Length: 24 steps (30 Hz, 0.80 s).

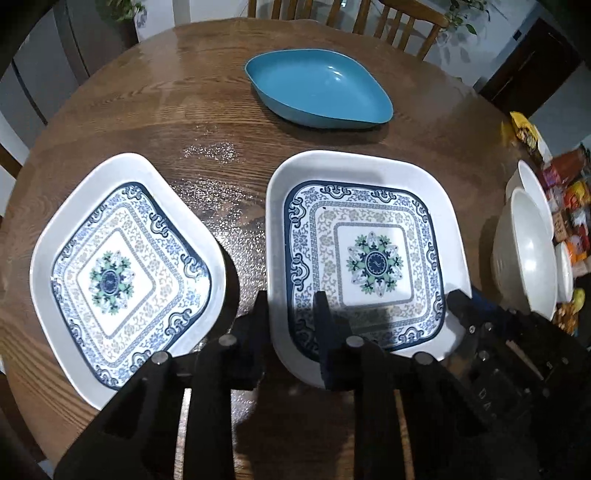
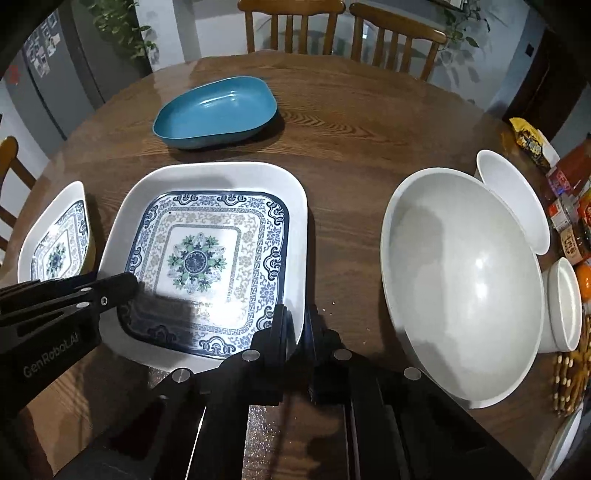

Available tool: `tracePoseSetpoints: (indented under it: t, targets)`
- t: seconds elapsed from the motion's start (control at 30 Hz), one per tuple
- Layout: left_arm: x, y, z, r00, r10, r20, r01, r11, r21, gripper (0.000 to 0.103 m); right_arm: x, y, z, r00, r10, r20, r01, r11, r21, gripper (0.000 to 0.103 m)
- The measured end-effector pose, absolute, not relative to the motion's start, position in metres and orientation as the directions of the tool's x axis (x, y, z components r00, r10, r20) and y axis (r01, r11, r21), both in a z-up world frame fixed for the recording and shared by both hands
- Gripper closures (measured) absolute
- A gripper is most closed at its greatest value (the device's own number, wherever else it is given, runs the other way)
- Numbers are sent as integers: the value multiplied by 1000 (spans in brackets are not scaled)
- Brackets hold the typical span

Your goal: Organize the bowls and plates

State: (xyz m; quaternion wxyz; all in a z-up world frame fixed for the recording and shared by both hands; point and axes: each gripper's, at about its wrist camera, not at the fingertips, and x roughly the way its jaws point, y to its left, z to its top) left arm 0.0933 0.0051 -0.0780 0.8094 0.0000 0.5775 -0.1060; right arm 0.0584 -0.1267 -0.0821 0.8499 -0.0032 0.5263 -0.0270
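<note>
Standing on a round wooden table [image 1: 155,110] with a glossy grained top are two square patterned plates, one teal dish and three plain white bowls. Both plates are glossy white with rounded corners, raised rims and a blue floral border around a green-and-navy medallion.

The near plate [image 1: 369,254] sits at the table's 6 o'clock. The second plate [image 1: 122,273] lies at about 8 o'clock, turned corner-on like a diamond, just beside the first but apart from it. The teal dish [image 1: 317,88], smooth and leaf-shaped with pointed ends, rests toward 12 o'clock, well apart from both plates.

At 3 o'clock the white bowls cluster: a big round bowl [image 2: 461,284] nearest, a mid bowl [image 2: 513,199] behind it and a small cup-like bowl [image 2: 563,306] at its right, all smooth and unpatterned. Bright snack packets [image 2: 569,192] crowd the table edge beyond them. Two wooden slat-back chairs [image 2: 291,26] stand at 12 o'clock.

The left gripper [image 1: 291,314] straddles the near plate's 7 o'clock rim, one finger outside and one over the plate's floor; its jaws stand parted, clenching nothing. The right gripper [image 2: 297,325] is clamped on the same plate's 5 o'clock rim, its black fingers [image 2: 279,325] pinching the white edge between them.
</note>
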Motion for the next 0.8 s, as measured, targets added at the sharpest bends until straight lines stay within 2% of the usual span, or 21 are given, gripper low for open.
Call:
tracePoseSetpoints:
  t: [0.47,0.8]
  targets:
    - [58,26,-29,454,-168,-875,181,979,-94,84,32,-116,-35,554,-8,-833,5,1000,-7,93]
    - [47,85,-3,521,-102,-847,52,995,-88,82,39,-59,-5,611,63,-789,-112,994,-7,93]
